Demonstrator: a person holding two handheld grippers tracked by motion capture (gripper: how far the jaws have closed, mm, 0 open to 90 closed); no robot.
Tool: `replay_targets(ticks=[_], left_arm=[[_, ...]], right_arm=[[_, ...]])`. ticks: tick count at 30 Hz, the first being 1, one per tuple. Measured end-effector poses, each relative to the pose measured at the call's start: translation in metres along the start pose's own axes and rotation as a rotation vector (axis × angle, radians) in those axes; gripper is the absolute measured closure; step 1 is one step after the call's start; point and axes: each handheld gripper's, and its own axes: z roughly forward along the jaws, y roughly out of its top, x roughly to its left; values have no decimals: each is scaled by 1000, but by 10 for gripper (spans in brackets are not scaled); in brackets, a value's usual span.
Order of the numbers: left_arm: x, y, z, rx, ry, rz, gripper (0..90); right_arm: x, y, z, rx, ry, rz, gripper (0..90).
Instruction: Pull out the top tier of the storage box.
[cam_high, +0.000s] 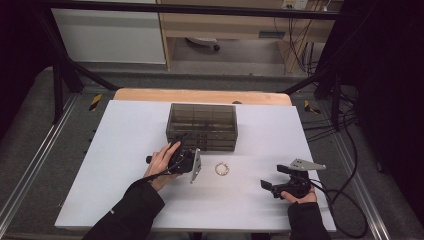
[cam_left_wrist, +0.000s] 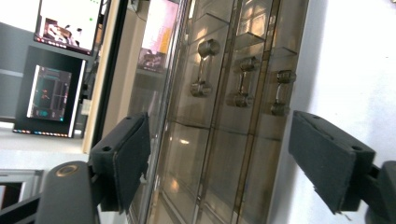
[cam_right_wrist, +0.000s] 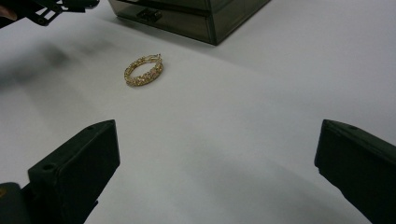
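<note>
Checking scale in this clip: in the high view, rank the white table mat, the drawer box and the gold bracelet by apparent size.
1. white table mat
2. drawer box
3. gold bracelet, plainly the smallest.

I am working in a lab: a black metal frame (cam_high: 65, 65) rings my white counter (cam_high: 125, 165), cables (cam_high: 345, 150) trail over the grey floor, and monitors (cam_left_wrist: 49, 95) glow beside me (one showing camera feeds).
</note>
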Motion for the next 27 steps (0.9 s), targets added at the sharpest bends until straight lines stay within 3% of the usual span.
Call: replay_targets(ticks=[11, 27], left_arm=[[-8, 2, 12, 36, 60, 55, 299], [-19, 10, 16, 26, 147, 125, 496]], right_arm=[[0, 0, 0, 0, 0, 0, 7], [0, 0, 0, 0, -1, -3, 7]])
